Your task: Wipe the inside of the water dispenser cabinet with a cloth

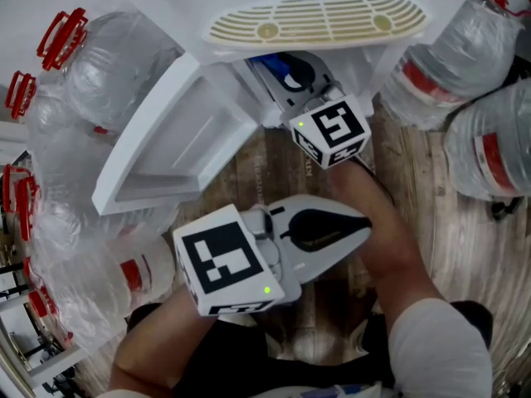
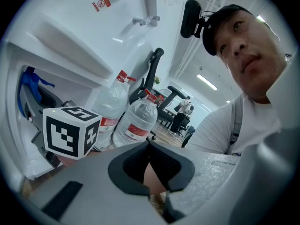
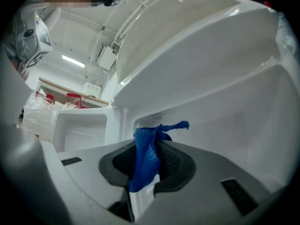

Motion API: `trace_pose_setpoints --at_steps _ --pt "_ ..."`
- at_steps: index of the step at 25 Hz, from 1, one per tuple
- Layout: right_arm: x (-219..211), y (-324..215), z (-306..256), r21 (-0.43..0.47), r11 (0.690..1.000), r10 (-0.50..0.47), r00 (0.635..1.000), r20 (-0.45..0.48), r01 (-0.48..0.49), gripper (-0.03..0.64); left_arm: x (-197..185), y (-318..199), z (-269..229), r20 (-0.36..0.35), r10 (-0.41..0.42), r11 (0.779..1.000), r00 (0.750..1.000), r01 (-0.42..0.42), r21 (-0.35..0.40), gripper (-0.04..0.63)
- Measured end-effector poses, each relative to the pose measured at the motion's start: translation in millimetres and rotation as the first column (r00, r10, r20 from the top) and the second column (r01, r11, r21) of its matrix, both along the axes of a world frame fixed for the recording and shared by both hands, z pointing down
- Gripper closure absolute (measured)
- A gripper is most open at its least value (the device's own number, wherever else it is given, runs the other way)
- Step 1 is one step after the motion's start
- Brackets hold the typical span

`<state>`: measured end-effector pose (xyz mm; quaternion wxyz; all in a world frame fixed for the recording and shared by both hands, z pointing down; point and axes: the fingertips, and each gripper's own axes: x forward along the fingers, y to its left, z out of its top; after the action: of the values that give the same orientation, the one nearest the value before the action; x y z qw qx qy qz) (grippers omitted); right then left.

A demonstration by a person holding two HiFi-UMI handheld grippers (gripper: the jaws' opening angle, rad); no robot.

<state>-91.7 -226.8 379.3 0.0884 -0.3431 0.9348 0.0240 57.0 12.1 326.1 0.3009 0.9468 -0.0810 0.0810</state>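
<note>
While the person's arms reach down toward the floor, the left gripper (image 1: 355, 226) lies nearest the body, low in the head view, and points to the person's right. Its tip rests beside the right forearm (image 1: 390, 239), above the wooden floor (image 1: 265, 177). Its own view shows the dark pads drawn together with nothing between them, and it is turned away from the cabinet toward the room.

Just past it, the right gripper (image 3: 147, 170) reaches forward with its marker cube (image 1: 330, 131) turned up to the head camera. Its jaws are pushed through the opening at the foot of the water dispenser and are clamped on a blue cloth (image 3: 146, 146). The cloth hangs bunched between the pads, with a twisted end sticking up and to the right.

The cloth sits inside the white cabinet (image 3: 225, 125), in front of its back wall. Whether it touches a wall is hard to tell from these views. The cabinet door (image 1: 174, 139) swings wide open to the left, with its hollow inner face turned up. Above the opening, the slotted cream drip tray (image 1: 315, 19) juts out from the dispenser's front.

Farther out, large clear water bottles (image 1: 99, 73) with red caps and labels crowd the floor on both sides of the dispenser.
</note>
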Motion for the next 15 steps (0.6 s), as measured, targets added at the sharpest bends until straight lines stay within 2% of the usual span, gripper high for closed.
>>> trace_pose_setpoints --at_steps 3,7,9,11,13,15 --pt "12.7 -2.3 -5.3 -0.005 0.999 0.038 0.998 0.058 -0.038 0.541 2.0 0.5 -1.5 -0.003 0.005 1.0 1.0 -0.005 0.006 0.6" --pt "51.7 -22.9 3.5 -0.087 0.973 0.222 0.966 0.132 -0.212 0.541 4.1 -1.1 -7.1 -0.009 0.004 1.0 1.0 -0.004 0.009 0.6" --pt "74.1 -38.0 9.7 -0.169 0.945 0.31 0.932 0.189 -0.28 0.541 5.2 -1.4 -9.0 -0.011 0.007 1.0 1.0 -0.007 0.012 0.6" --pt "90.7 -52.3 14.7 -0.26 0.916 0.372 0.89 0.263 -0.306 0.541 4.9 -0.1 -7.2 -0.005 0.008 1.0 1.0 -0.008 0.014 0.6" --pt "102.4 -63.5 18.9 -0.341 0.889 0.419 0.844 0.335 -0.306 0.541 4.0 1.9 -5.0 0.004 0.006 1.0 1.0 -0.006 0.015 0.6" --pt "113.4 -71.5 22.1 -0.423 0.863 0.459 0.78 0.425 -0.278 0.541 2.8 3.5 -5.3 0.008 0.002 1.0 1.0 -0.002 0.015 0.6"
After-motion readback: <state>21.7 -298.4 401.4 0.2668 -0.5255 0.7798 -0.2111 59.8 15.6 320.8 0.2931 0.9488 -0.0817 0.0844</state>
